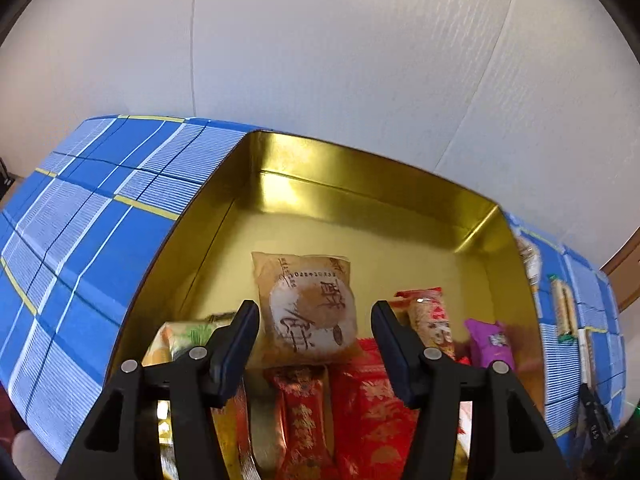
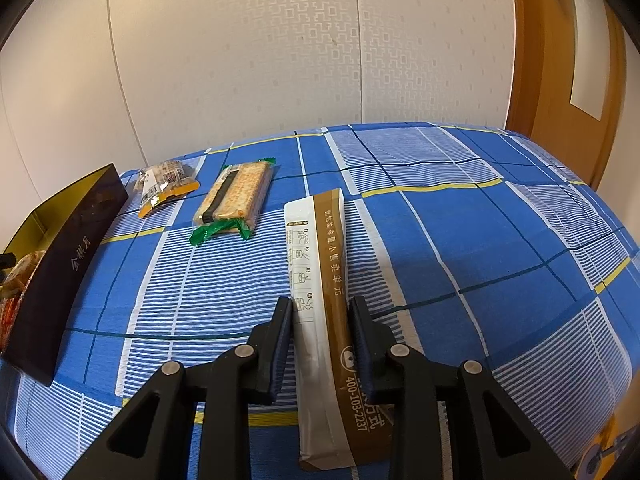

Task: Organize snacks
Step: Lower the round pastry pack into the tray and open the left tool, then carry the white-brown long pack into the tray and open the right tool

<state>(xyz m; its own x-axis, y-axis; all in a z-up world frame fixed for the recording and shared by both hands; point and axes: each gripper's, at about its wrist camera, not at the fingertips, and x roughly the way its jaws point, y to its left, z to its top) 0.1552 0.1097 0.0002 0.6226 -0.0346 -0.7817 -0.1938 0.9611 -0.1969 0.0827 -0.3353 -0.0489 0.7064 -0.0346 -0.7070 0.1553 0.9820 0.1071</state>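
Right wrist view shows the right gripper [image 2: 322,312] clenched on a brown-and-white sachet [image 2: 320,264], whose long axis runs straight ahead between the jaws, out over the blue checked cloth [image 2: 480,220]. The gold tin [image 2: 76,220] lies to the left of these jaws, so the coming move likely swings that way. The left gripper [image 1: 316,320] hangs released above the tin's snacks, empty, a round pastry packet [image 1: 308,304] just beyond its jaws.
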